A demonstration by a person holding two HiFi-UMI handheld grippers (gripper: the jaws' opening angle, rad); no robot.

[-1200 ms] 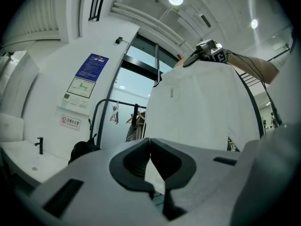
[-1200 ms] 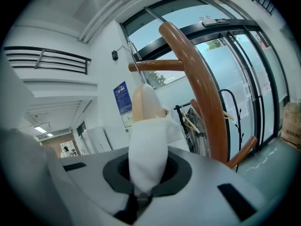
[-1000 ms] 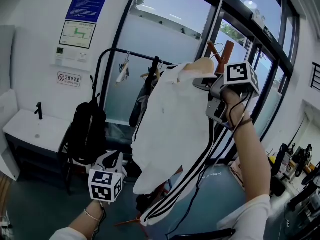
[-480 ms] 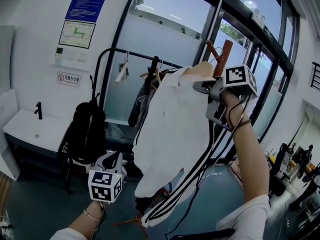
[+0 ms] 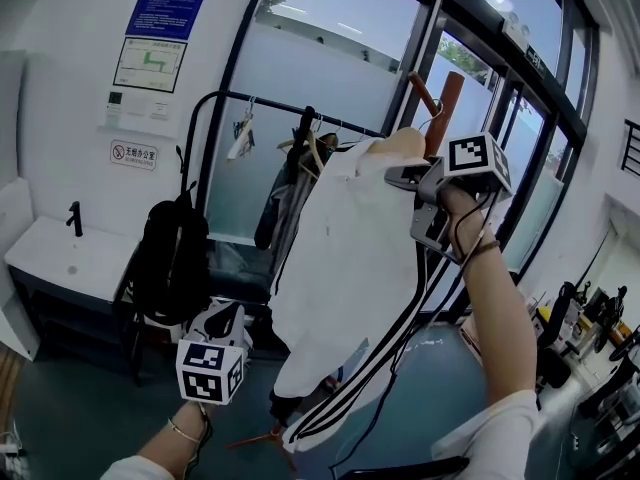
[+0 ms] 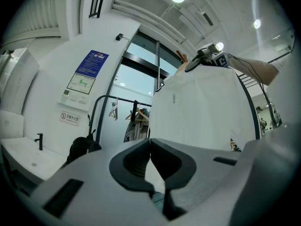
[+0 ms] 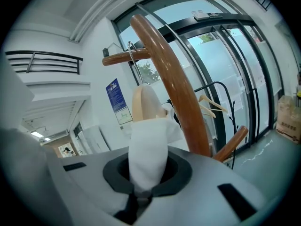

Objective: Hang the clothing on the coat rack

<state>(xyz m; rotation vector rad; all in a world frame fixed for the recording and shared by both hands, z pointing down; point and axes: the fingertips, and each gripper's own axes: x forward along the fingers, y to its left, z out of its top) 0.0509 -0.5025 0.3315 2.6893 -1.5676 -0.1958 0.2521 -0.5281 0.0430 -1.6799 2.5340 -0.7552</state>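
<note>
Right gripper (image 7: 141,189) clamped on the white shirt (image 5: 350,258) where it drapes its wooden hanger (image 7: 142,102), raised just beside the brown coat rack (image 7: 176,88) post. Shirt hangs free below. Left gripper (image 6: 150,147) low, jaws together, empty.

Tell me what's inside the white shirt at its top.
A pale wooden hanger pokes out at the top of the white shirt; the rest of it is covered by fabric.

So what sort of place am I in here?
Probably an office or workshop lobby, not a home: a dark-framed glass wall, printed notices beside it, and a black clothes rail with hangers.
</note>
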